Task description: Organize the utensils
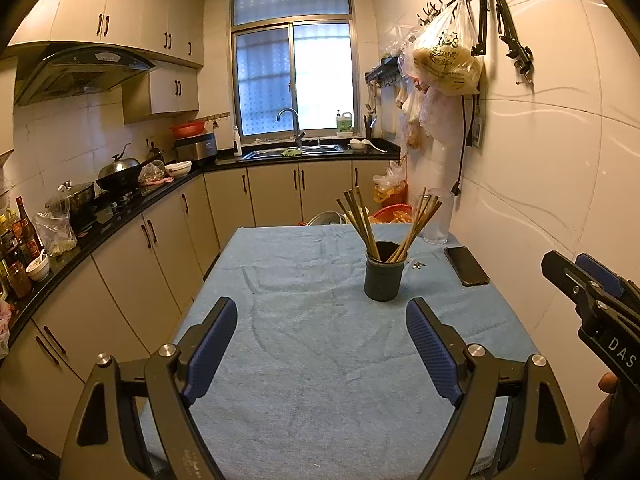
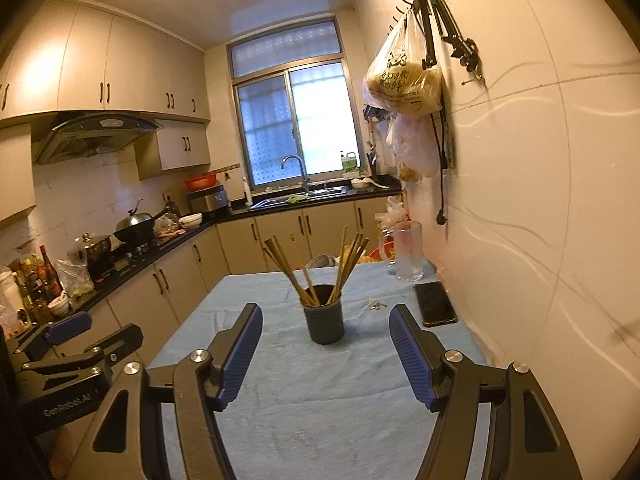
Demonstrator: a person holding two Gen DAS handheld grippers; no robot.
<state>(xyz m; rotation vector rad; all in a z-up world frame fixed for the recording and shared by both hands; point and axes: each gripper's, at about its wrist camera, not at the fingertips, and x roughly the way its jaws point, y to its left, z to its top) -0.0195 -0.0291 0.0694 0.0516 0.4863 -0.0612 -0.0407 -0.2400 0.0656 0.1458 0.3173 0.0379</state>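
- The chopsticks (image 1: 362,220) stood fanned in a dark holder (image 1: 384,276) mid-surface, seemingly already gathered.
- A phone (image 1: 466,266) and glass mug (image 2: 406,252) sat right, by the wall.
- Left hand-held gripper (image 1: 322,344) and right hand-held gripper (image 2: 324,356) hovered near, both released and empty.
- Small scraps (image 2: 374,303), perhaps debris, lay beside the holder.

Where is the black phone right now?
The black phone lies flat on the blue tablecloth at the table's right edge by the wall, just right of the dark chopstick holder and in front of the clear glass mug.
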